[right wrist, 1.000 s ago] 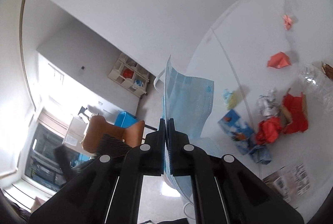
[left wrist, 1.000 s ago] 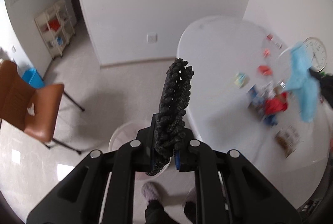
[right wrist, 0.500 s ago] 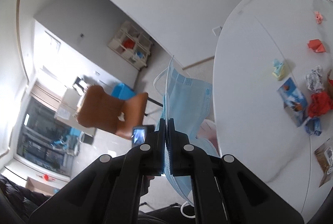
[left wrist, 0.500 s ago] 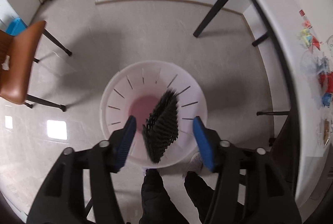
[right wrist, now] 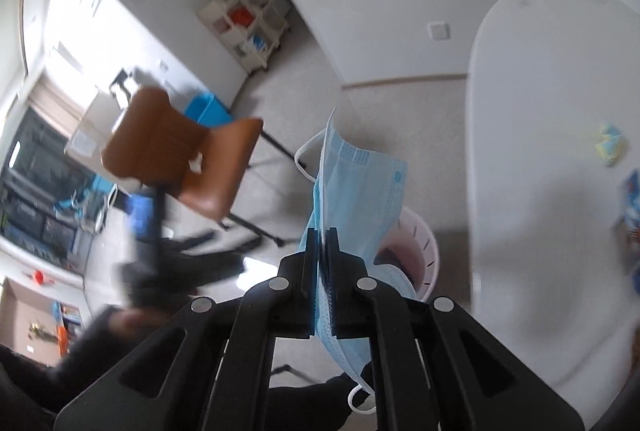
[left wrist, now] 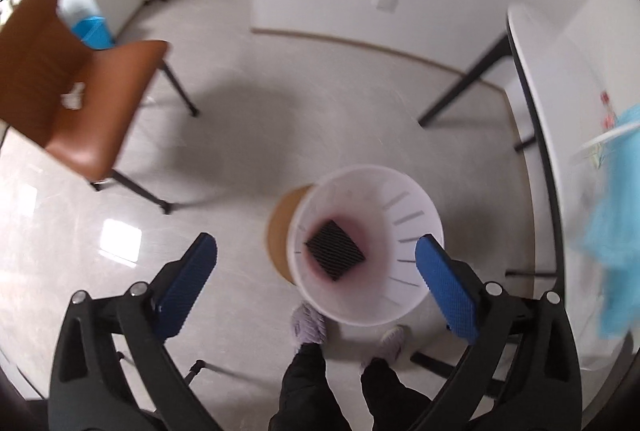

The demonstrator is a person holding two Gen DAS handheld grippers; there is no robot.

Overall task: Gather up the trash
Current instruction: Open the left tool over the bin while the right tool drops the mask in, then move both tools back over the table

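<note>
Left gripper (left wrist: 316,267) jaws opening wide, nothing between them; a second ago they pinched the black mesh pad (left wrist: 335,257), which now lies at the bottom of the white bin (left wrist: 416,207), dead centre of the left view. Drop done. Right gripper (right wrist: 323,243) clamped on blue face mask (right wrist: 360,187), bin at 4 o'clock; mask likely next.

Black mesh pad (left wrist: 335,256) flat in white bin (left wrist: 416,191); blue mask (right wrist: 356,191) dangling.

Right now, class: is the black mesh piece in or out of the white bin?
In: black mesh piece lies flat on the white bin's bottom.
</note>
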